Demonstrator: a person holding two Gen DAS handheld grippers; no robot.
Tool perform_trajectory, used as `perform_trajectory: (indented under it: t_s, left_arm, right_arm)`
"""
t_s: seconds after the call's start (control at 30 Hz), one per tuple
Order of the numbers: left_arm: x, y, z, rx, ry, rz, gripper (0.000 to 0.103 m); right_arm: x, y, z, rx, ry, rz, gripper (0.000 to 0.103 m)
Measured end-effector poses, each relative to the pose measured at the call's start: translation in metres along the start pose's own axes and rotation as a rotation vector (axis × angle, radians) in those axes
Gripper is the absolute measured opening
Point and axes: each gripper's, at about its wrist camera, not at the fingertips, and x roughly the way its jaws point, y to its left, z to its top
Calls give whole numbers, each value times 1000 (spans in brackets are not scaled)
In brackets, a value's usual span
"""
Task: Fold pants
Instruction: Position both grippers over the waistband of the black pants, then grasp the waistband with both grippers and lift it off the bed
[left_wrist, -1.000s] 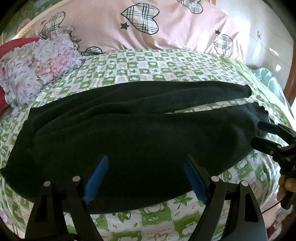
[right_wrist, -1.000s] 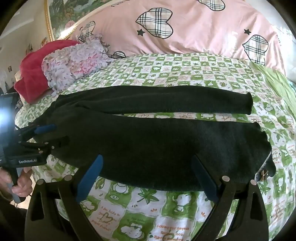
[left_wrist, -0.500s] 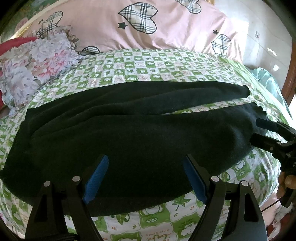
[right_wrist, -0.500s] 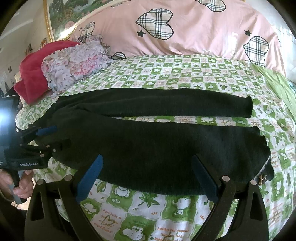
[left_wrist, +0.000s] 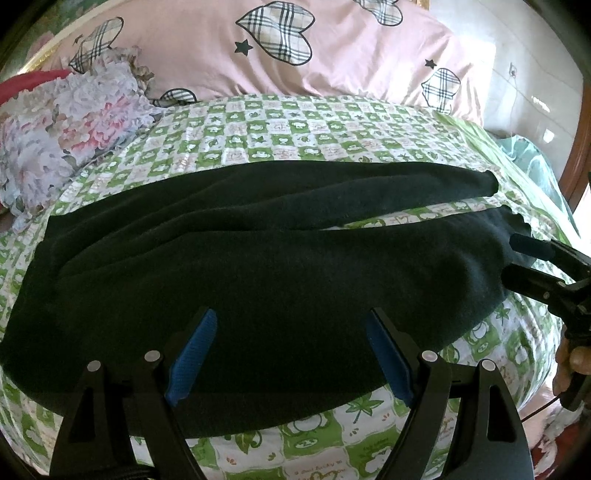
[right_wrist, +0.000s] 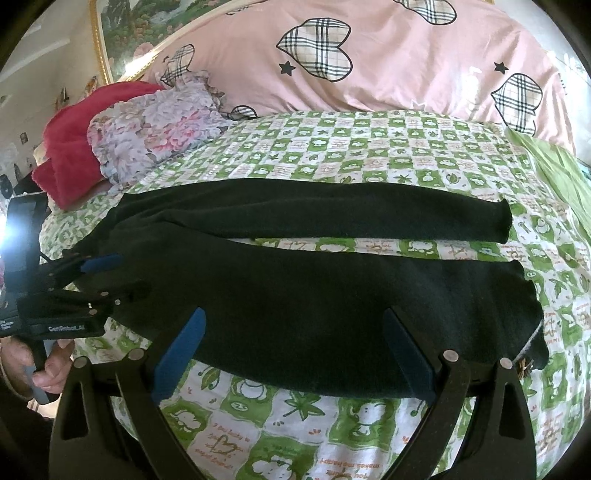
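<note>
Black pants lie flat on the bed with the waist at the left and both legs running to the right. The far leg and the near leg are split by a strip of sheet. My left gripper stands open over the near leg's thigh end, with nothing between its blue pads. My right gripper stands open over the near leg's front edge. From the left wrist view, the right gripper sits at the near cuff. The right wrist view shows the left gripper at the waist.
The bed's green and white checked sheet lies under the pants. A pink quilt with plaid hearts is piled at the back. A floral pillow and a red blanket lie at the back left. A person's hand holds the left gripper's handle.
Both views have shifted only slightly over the pants. The pants lie as before and both grippers stay open.
</note>
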Motion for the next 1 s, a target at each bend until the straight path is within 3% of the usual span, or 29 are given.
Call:
perform_trajectory:
  t_s: [0.13, 0.27, 0.47, 0.73, 1.0]
  left_arm:
    - [2, 0, 1, 2, 6, -3, 83]
    - [2, 0, 3, 1, 9, -15, 83]
    - [3, -1, 12, 16, 6, -18, 83]
    - [10, 0, 37, 43, 7, -38, 83]
    - [28, 4, 76, 113, 14, -49, 83]
  right_arm:
    - [1, 1, 0, 8, 30, 0, 96]
    - [-1, -2, -3, -17, -42, -14, 96]
    - [0, -11, 3, 2, 79, -36, 96]
    - [-2, -33, 20, 81, 63, -27, 96]
    - [0, -71, 41, 168, 54, -7, 85]
